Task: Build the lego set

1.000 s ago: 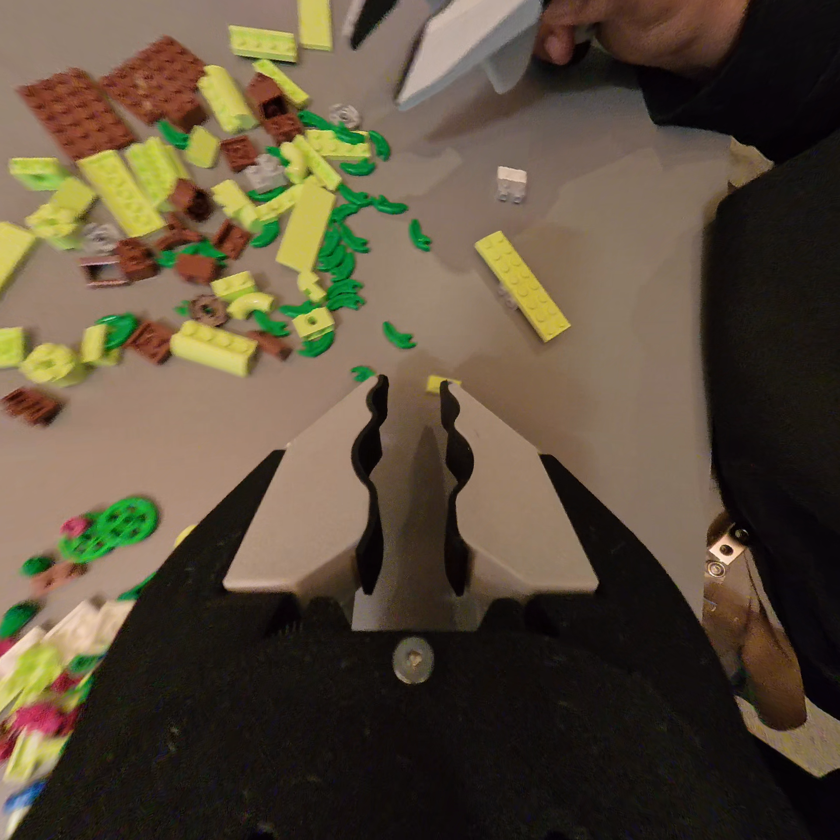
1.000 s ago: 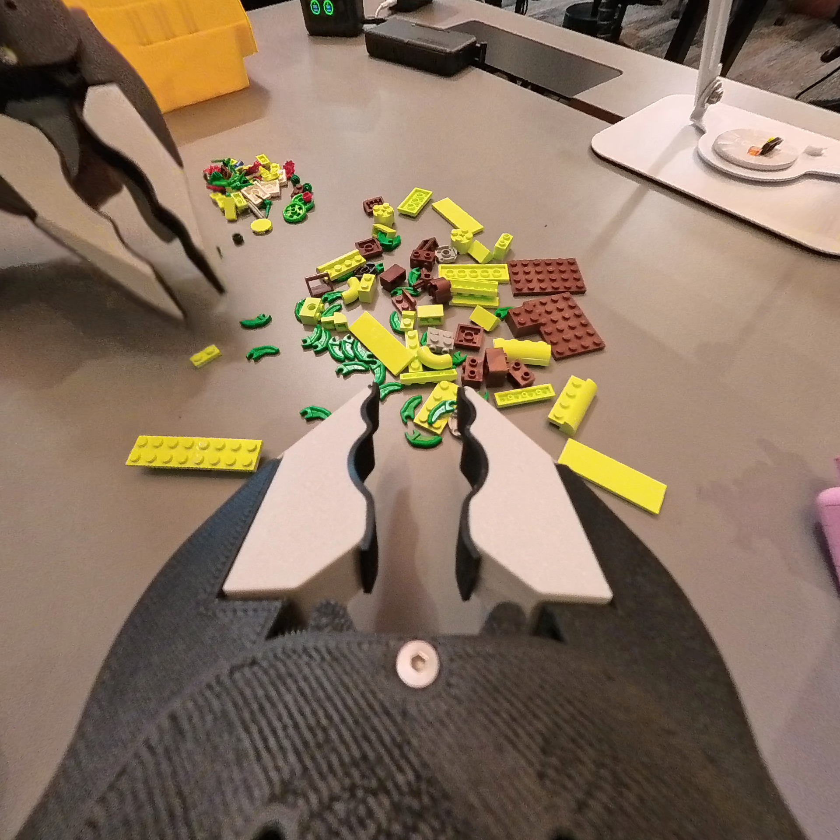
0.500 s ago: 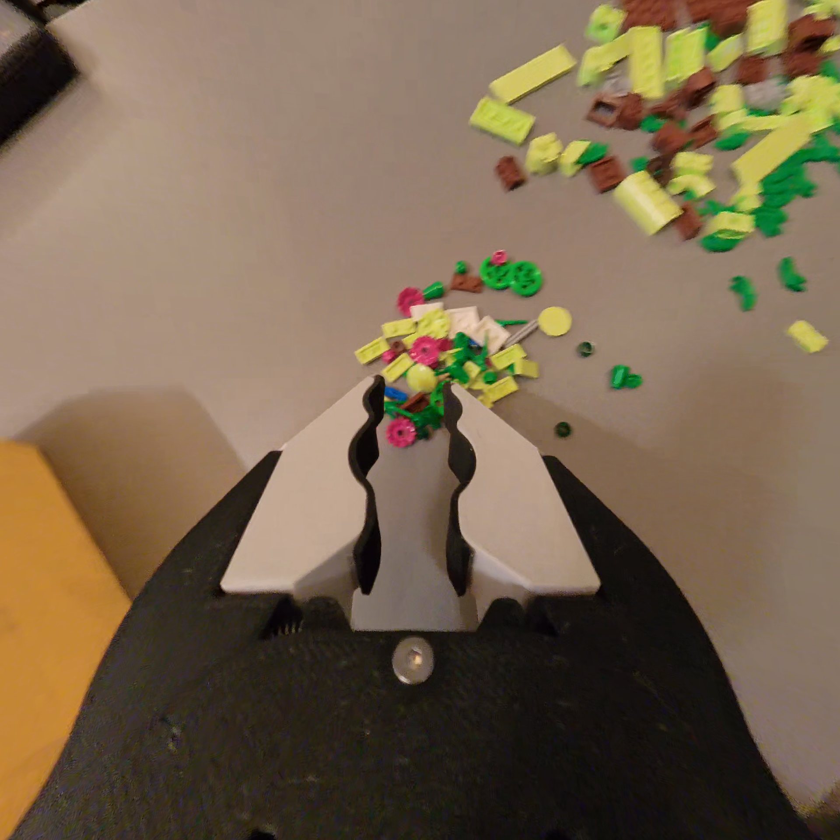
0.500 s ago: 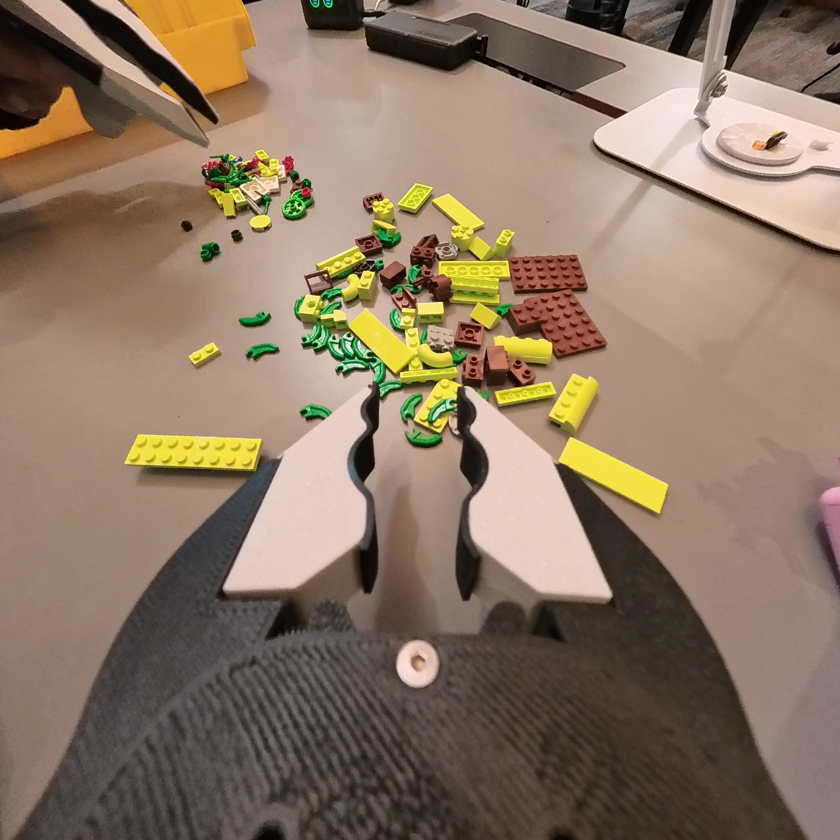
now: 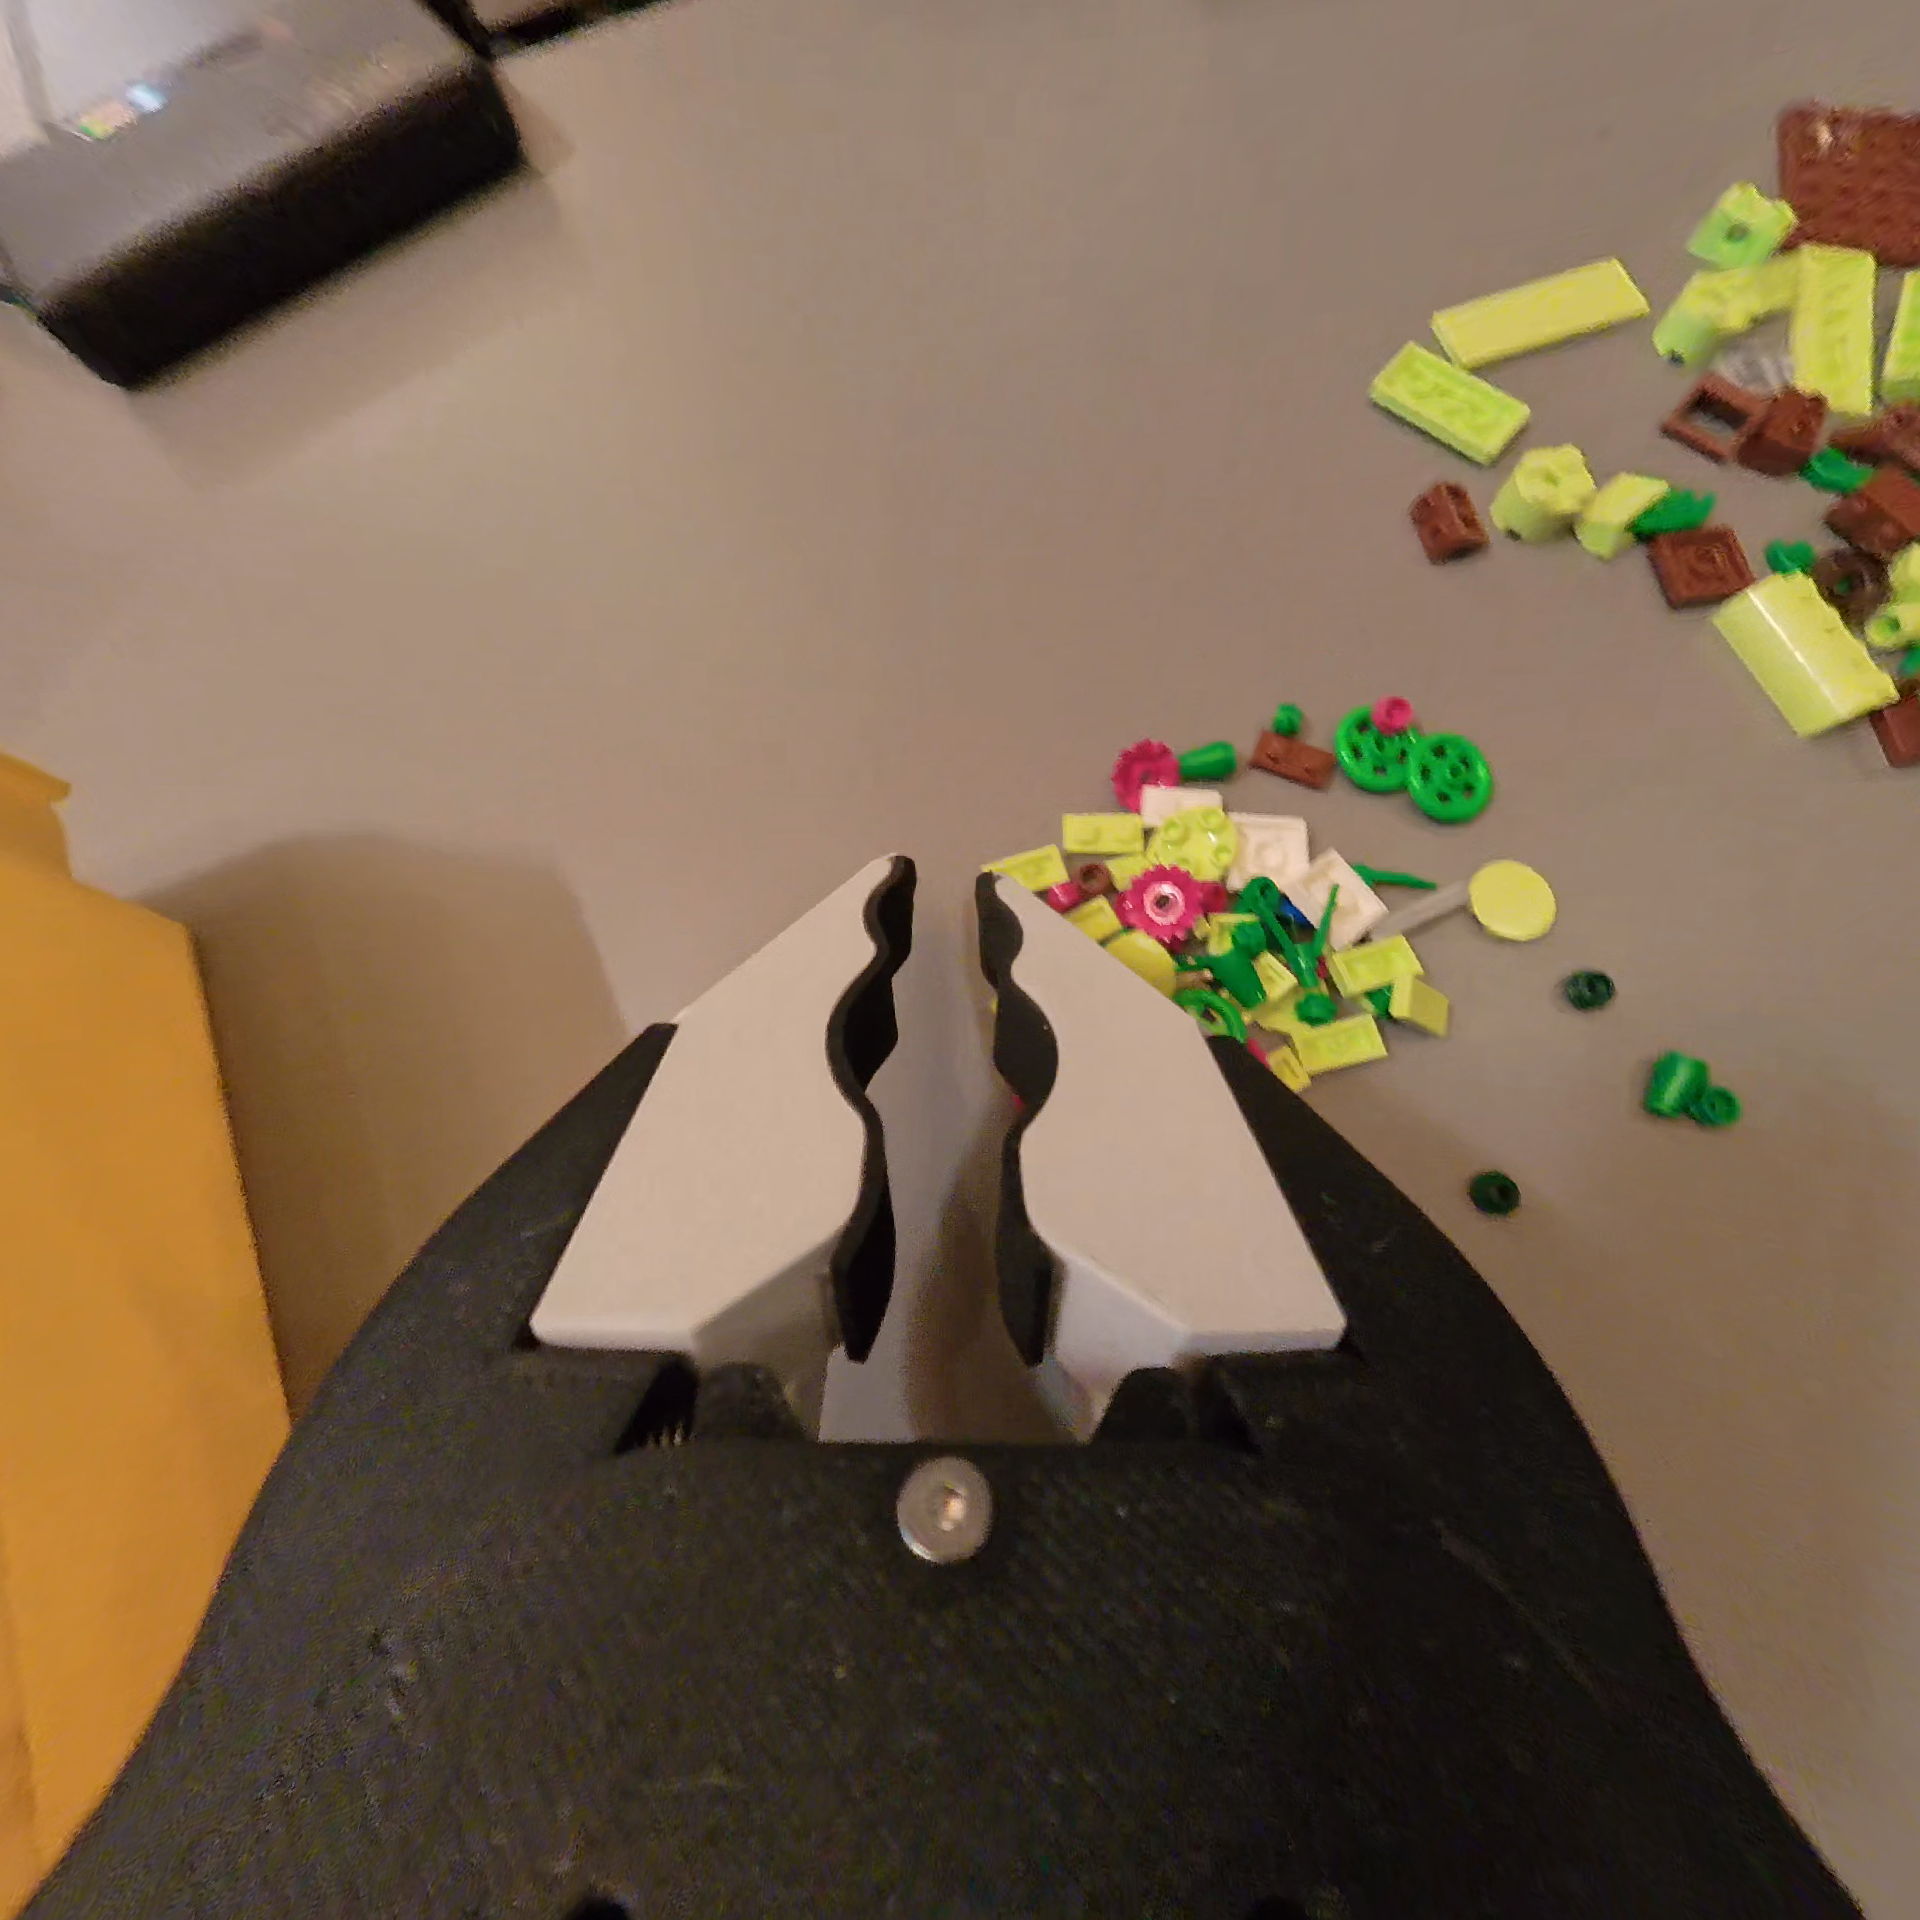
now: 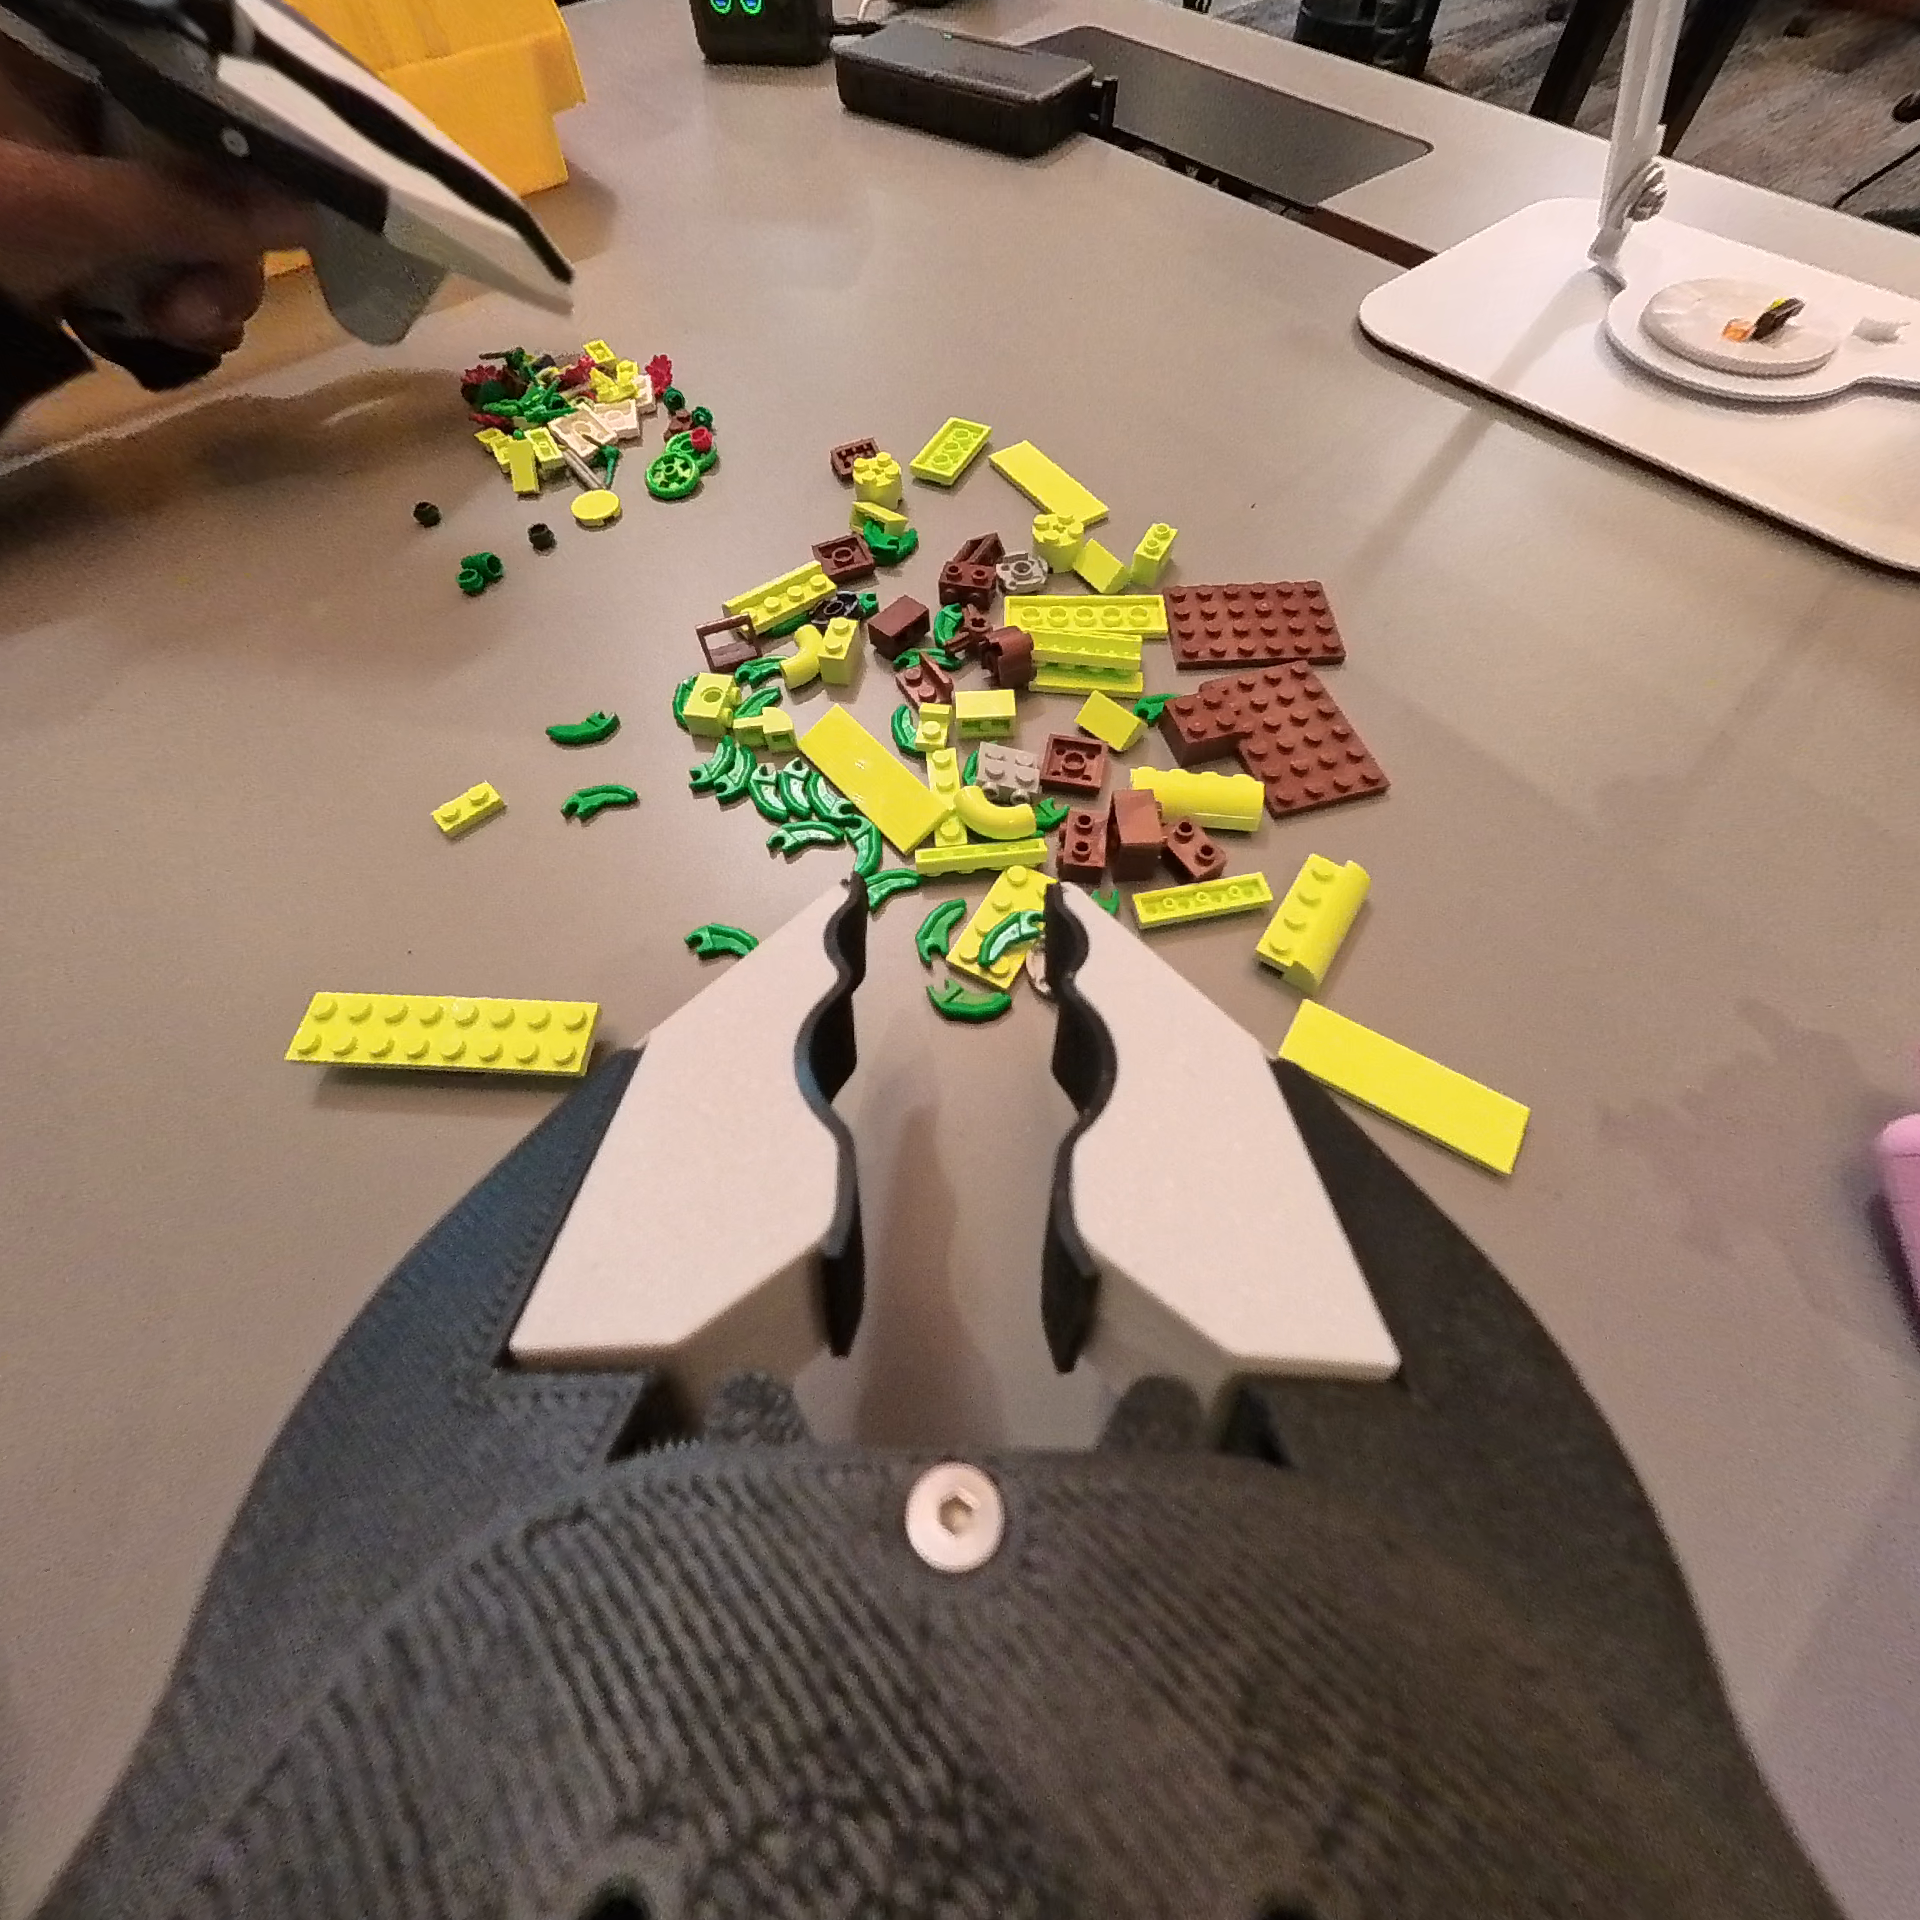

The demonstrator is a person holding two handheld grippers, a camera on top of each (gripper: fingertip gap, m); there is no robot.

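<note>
My left gripper hovers at the left edge of a small pile of tiny pink, green, white and lime pieces. Its jaws stand a narrow gap apart with nothing between them. It also shows in the right wrist view, above that small pile. My right gripper is open and empty, low over the near edge of the main pile of lime, brown and green pieces. A long lime studded plate lies to its left and a lime flat tile to its right. Two brown plates lie at the pile's right.
A yellow bin stands close to the left of my left gripper, also seen in the right wrist view. A black box sits at the back of the grey table. A white lamp base is at the far right. A pink object shows at the right edge. My hands' fingertips stand some 30 centimetres from each other. To reach the lime flat tile in a straight line is about 8 centimetres for my right fingers, about 40 centimetres for my left. The left gripper is farther from the long lime studded plate, some 30 centimetres, than the right, some 10 centimetres.
My left gripper has swung away from the main pile to the small pile beside the yellow bin, and its jaws have narrowed. My right gripper has hardly moved.
</note>
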